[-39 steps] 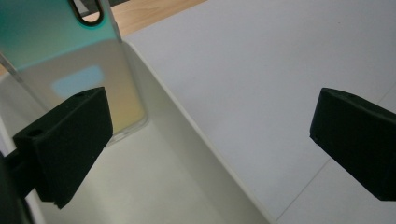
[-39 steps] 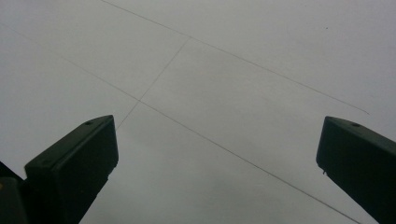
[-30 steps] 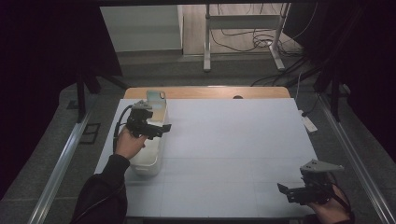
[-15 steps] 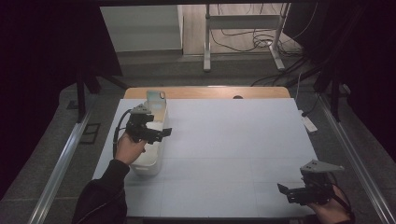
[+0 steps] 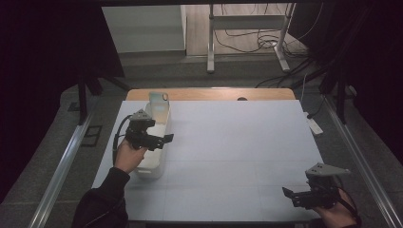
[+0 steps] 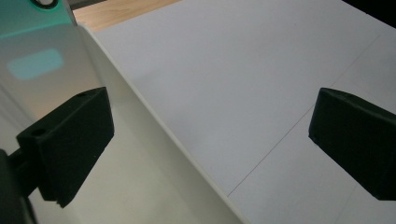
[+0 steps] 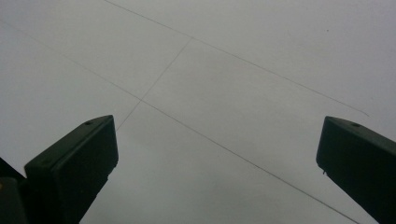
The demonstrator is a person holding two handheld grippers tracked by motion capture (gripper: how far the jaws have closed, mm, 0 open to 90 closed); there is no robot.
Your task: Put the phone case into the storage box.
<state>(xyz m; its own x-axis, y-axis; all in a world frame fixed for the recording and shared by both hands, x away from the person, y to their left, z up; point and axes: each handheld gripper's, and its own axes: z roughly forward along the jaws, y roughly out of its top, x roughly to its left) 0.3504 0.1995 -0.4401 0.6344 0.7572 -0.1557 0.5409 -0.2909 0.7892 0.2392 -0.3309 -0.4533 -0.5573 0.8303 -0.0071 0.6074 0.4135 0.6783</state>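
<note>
Left hand-held gripper (image 5: 161,138) hovers wide open and empty over the white bin (image 5: 154,164) near the bench's left edge; right hand-held gripper (image 5: 291,196) waits open, nothing grasped yet.

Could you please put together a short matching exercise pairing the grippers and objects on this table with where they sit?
Things:
1. left gripper
2. right gripper
3. white bin
4. teal-topped box

Places:
A. standing in the bin's far end
B. near right corner of the table, jaws open
C. along the table's left edge
D. above the bin, jaws open

Pairs: 1-D, 2-B, 3-C, 4-A
</note>
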